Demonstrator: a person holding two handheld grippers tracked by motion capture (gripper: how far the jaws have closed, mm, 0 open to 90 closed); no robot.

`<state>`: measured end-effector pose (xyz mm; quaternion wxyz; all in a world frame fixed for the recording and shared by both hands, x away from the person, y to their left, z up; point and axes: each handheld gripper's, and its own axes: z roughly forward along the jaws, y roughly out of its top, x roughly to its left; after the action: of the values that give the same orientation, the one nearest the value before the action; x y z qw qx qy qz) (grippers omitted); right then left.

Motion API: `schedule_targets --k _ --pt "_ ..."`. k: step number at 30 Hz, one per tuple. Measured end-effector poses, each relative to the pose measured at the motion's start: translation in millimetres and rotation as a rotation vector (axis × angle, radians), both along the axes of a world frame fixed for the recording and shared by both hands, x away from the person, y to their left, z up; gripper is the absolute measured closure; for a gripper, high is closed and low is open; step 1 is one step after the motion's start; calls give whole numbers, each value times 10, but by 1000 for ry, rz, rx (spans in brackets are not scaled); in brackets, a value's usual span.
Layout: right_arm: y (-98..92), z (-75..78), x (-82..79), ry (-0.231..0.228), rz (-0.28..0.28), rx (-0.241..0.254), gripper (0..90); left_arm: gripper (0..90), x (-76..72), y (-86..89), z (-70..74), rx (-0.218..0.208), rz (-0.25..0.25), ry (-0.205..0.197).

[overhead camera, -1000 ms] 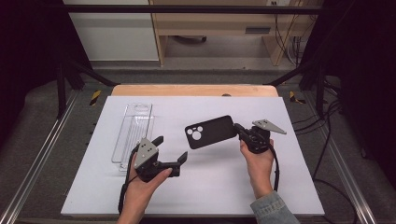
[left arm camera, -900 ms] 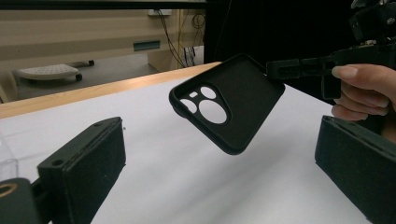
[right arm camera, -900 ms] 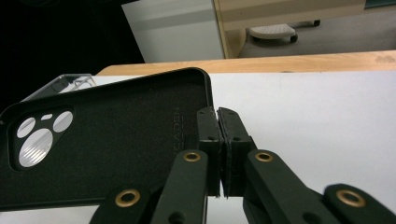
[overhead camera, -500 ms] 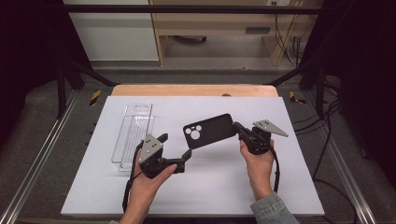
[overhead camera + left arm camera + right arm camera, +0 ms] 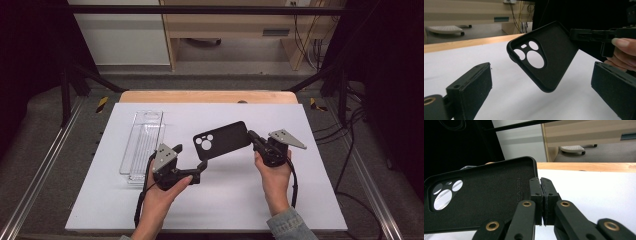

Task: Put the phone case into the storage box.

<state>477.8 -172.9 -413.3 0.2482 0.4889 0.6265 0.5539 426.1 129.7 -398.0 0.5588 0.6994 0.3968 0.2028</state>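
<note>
Clear plastic tray [image 5: 142, 145] lies at the left of the white table [image 5: 320, 130], empty as far as I can tell, untouched. Left gripper [image 5: 202, 170] hovers just right of it, jaws wide open with nothing between them, aimed at the camera-cutout end of the black phone case [image 5: 222, 140]. The case is off the table, tilted, inner side showing, near mid-table between the two grippers. Right gripper [image 5: 252, 137] has its jaws clamped tight on the case's edge at the end away from the cutouts. Progress judgement: case is picked up and presented; a left-side grab or handover looks next, not yet made. Placing into the tray, if that's the goal, is all left to do.
</note>
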Motion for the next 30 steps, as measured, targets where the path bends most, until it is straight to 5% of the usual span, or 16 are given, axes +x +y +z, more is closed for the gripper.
schedule_targets --k 6,13,24,30 --pt "17 14 -21 -18 4 1 889 72 85 5 -52 -58 -6 52" --pt "29 20 -37 -34 7 4 888 171 133 -24 -77 -69 -19 77" --pt "84 5 -60 -48 22 -3 888 413 188 21 -120 -143 -20 147" --pt "81 -9 -60 -52 27 0 888 536 182 42 -135 -145 -15 158"
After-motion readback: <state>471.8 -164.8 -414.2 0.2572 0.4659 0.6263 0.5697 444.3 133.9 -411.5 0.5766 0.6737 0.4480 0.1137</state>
